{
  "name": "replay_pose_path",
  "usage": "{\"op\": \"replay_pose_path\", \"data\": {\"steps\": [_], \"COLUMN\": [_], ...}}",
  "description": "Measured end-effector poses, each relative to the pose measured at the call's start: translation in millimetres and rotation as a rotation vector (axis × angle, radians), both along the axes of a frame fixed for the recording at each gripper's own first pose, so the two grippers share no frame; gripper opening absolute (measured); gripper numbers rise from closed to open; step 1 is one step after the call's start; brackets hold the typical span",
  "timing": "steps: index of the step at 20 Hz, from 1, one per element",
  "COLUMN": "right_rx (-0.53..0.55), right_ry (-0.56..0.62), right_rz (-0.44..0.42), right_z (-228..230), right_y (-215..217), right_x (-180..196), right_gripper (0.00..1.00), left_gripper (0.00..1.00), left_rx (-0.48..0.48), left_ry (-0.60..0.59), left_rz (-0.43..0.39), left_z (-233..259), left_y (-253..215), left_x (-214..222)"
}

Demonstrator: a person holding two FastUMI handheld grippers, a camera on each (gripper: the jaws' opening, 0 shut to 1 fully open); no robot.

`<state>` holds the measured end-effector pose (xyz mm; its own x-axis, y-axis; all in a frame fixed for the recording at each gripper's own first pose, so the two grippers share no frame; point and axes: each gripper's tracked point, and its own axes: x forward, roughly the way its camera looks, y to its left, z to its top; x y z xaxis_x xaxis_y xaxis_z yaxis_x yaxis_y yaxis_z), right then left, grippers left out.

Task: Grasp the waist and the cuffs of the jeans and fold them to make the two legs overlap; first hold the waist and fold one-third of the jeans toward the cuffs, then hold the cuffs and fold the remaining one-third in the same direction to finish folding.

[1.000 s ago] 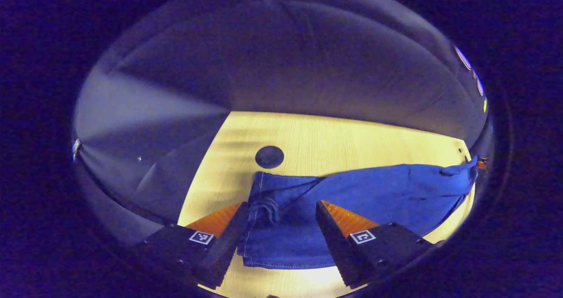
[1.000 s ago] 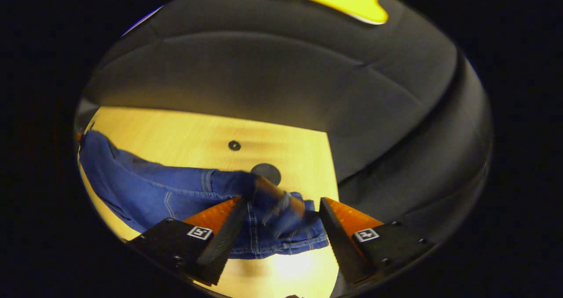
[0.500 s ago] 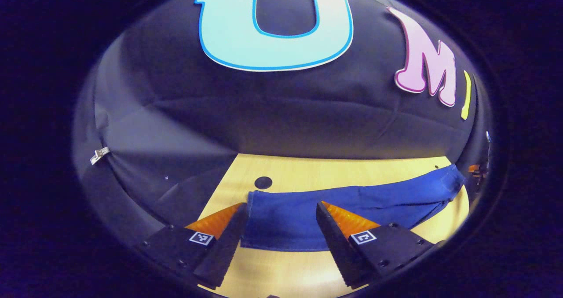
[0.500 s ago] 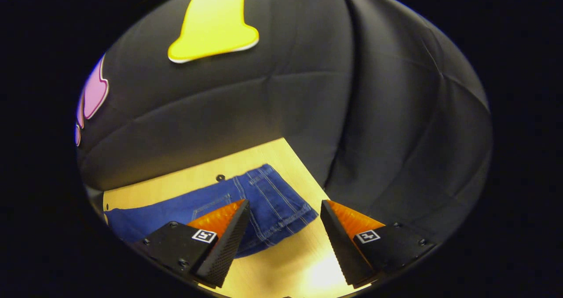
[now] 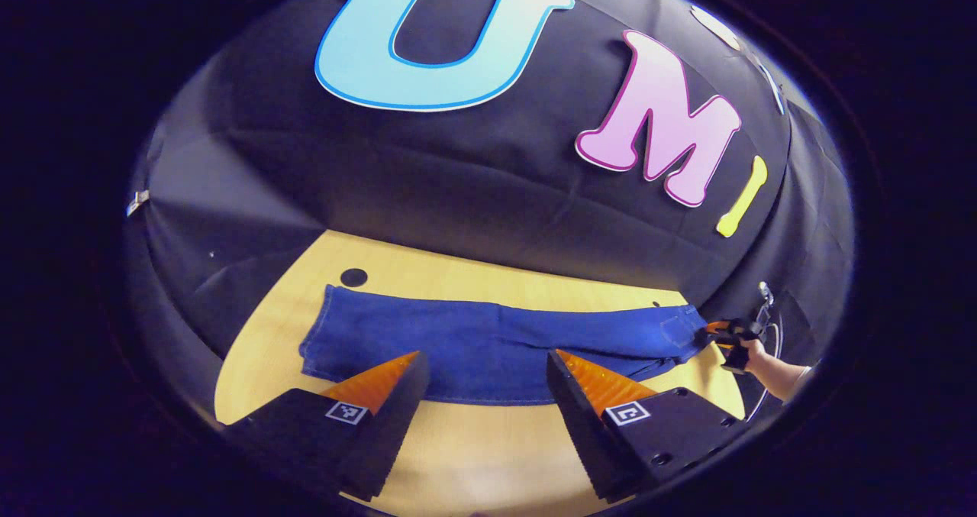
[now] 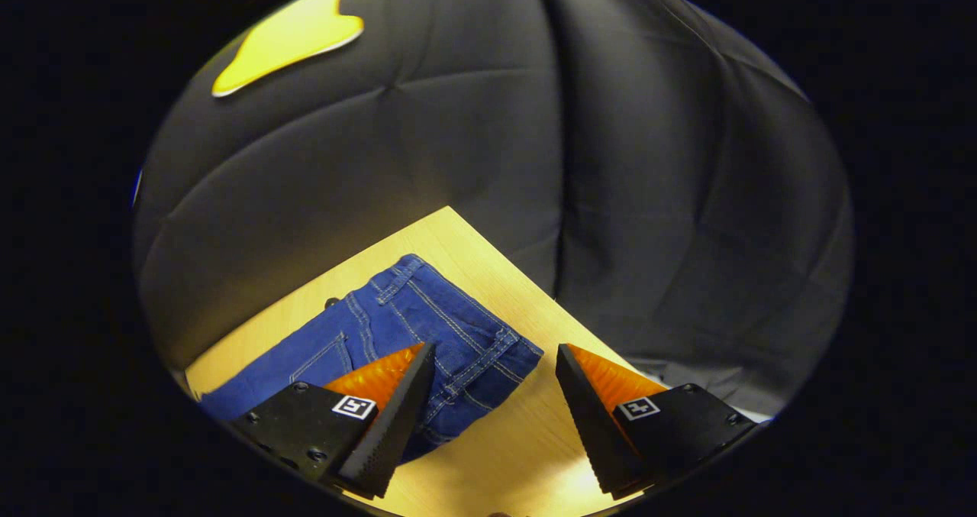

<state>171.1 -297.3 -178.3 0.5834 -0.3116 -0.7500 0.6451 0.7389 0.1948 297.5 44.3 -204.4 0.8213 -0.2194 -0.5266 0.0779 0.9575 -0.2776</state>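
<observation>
Blue denim jeans (image 5: 496, 341) lie flat, legs overlapped, on the wood-grain table (image 5: 488, 456); left gripper (image 5: 482, 402) and right gripper (image 6: 488, 395) hover at its 6 o'clock edge, jaws spread, empty

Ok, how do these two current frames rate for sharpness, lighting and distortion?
Left gripper view: sharp, with a blue-violet tint; fisheye bends the table edge and the jeans into an arc. Right gripper view: sharp, jeans stitching readable, warmer and dimmer, bright glare on the table between the open fingers, cloth wall falling into shadow.
</observation>
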Motion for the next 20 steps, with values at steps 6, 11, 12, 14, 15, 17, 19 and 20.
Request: {"op": "replay_pose_path", "data": {"steps": [6,11,12,14,15,17,19,20], "right_rx": [-0.011,0.042,0.002,-0.098,-0.134,-0.124,-0.131,-0.155], "right_ry": [-0.062,-0.113,-0.125,-0.134,-0.139,-0.184,-0.244,-0.27], "right_rz": [0.008,0.032,0.045,0.105,0.142,0.181,0.193,0.2], "right_z": [-7.3,-14.7,-12.6,-9.8,-1.5,17.2,46.6,63.1], "right_y": [-1.0,16.6,15.1,15.1,16.7,22.1,17.6,16.6], "right_x": [5.8,20.1,22.7,24.2,23.0,23.4,25.7,25.3], "right_gripper": [0.96,0.4,0.22,0.14,0.12,0.08,0.08,0.08], "left_gripper": [0.98,0.98,0.97,0.97,0.97,0.97,0.97,0.97], "left_rx": [0.069,0.011,-0.038,-0.11,-0.135,-0.146,-0.131,-0.133], "left_ry": [0.071,0.11,0.122,0.128,0.127,0.126,0.134,0.132], "left_rz": [-0.016,-0.037,-0.036,-0.017,-0.007,-0.003,0.003,0.007], "left_z": [-30.4,-43.3,-45.9,-48.7,-48.9,-52.8,-60.7,-61.5], "left_y": [-10.7,-38.1,-46.7,-56.7,-58.8,-60.7,-55.7,-54.2], "left_x": [-8.7,-13.2,-15.2,-16.4,-17.1,-20.1,-24.8,-26.4]}}
